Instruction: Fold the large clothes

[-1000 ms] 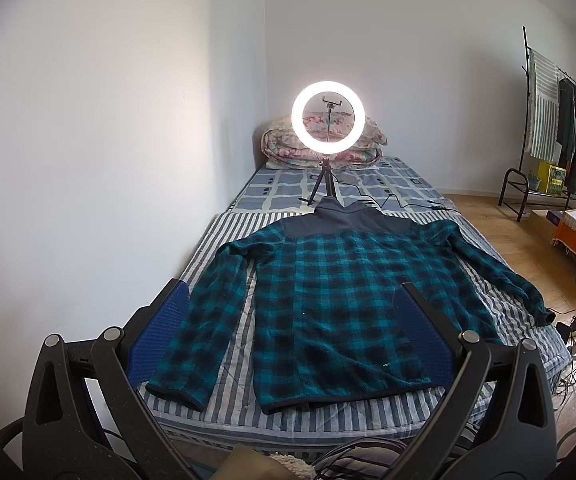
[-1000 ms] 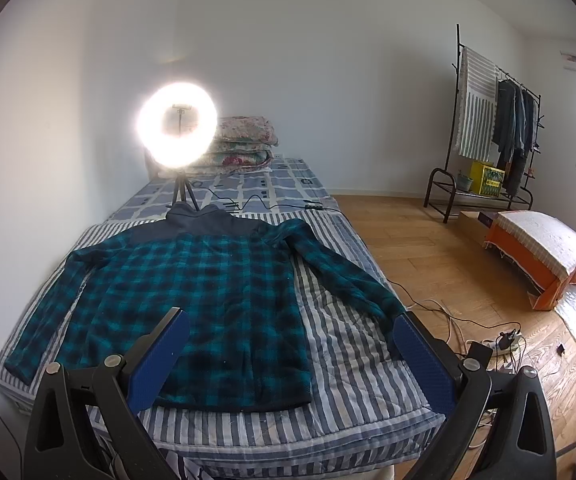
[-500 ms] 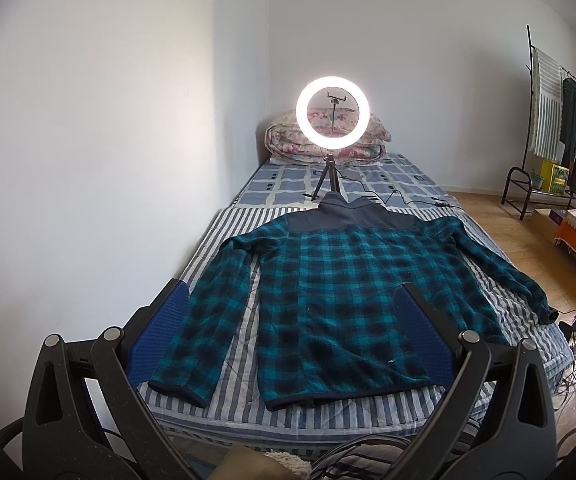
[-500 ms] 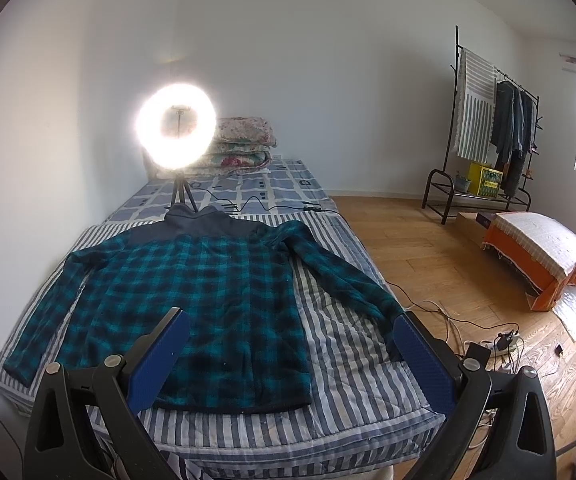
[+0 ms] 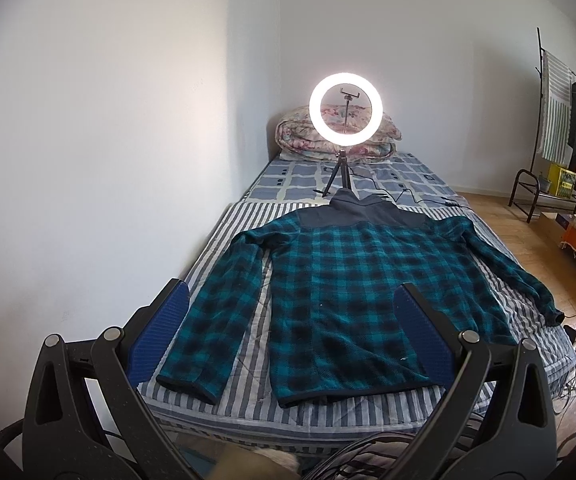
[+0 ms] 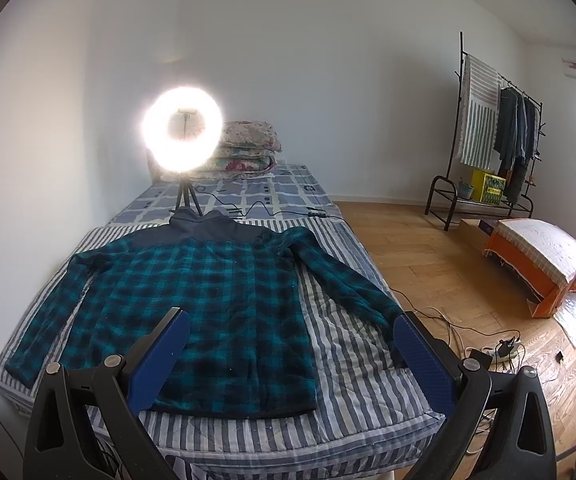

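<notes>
A teal and black plaid jacket (image 5: 348,280) with a dark grey yoke and collar lies flat on the striped bed (image 5: 328,404), sleeves spread out to both sides, hem toward me. The right wrist view shows the same jacket (image 6: 191,292) left of centre. My left gripper (image 5: 292,332) hangs open above the foot of the bed, short of the hem, with nothing between its blue pads. My right gripper (image 6: 292,360) is open too, held over the bed's near right corner, empty. The right sleeve cuff (image 6: 392,316) reaches the bed's right edge.
A lit ring light on a small tripod (image 5: 346,114) stands on the bed behind the collar, its cable (image 6: 263,210) trailing right. Folded quilts (image 5: 300,136) lie at the head. A wall runs along the left. On the wooden floor: cables and power strip (image 6: 504,348), orange stool (image 6: 544,264), clothes rack (image 6: 496,136).
Both views have shifted slightly; the left gripper's view has drifted a little left and back, so the jacket sits more to the right. The jacket has not moved. Both grippers stay open.
</notes>
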A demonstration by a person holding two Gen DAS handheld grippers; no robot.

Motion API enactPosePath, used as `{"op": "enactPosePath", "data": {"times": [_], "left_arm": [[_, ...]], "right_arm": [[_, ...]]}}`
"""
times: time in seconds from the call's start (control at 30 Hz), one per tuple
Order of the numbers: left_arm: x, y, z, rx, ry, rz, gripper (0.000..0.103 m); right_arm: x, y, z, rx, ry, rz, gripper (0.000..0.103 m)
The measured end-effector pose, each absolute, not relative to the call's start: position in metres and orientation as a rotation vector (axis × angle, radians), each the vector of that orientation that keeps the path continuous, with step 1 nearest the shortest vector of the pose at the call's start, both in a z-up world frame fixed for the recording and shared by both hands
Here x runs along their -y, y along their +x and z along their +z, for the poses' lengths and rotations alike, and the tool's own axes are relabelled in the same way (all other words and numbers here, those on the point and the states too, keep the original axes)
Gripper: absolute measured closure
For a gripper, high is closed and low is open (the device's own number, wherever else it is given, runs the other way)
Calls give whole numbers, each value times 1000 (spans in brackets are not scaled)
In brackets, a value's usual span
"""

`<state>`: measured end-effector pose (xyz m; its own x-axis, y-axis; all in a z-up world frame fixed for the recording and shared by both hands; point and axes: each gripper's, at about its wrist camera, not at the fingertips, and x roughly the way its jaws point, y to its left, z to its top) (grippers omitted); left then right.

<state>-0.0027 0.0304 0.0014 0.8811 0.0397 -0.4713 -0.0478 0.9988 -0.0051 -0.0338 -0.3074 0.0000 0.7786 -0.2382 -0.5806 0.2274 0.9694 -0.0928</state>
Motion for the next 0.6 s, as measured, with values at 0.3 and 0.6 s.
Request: {"op": "enactPosePath", "data": {"times": [0.3, 0.6], "left_arm": [[-42, -4, -8, -504, -17, 63, 0], [-79, 4, -31, -534, -27, 124, 0]], "right_arm": [[301, -32, 2, -623, -24, -240, 0], [280, -14, 7, -603, -55, -195, 0]]}}
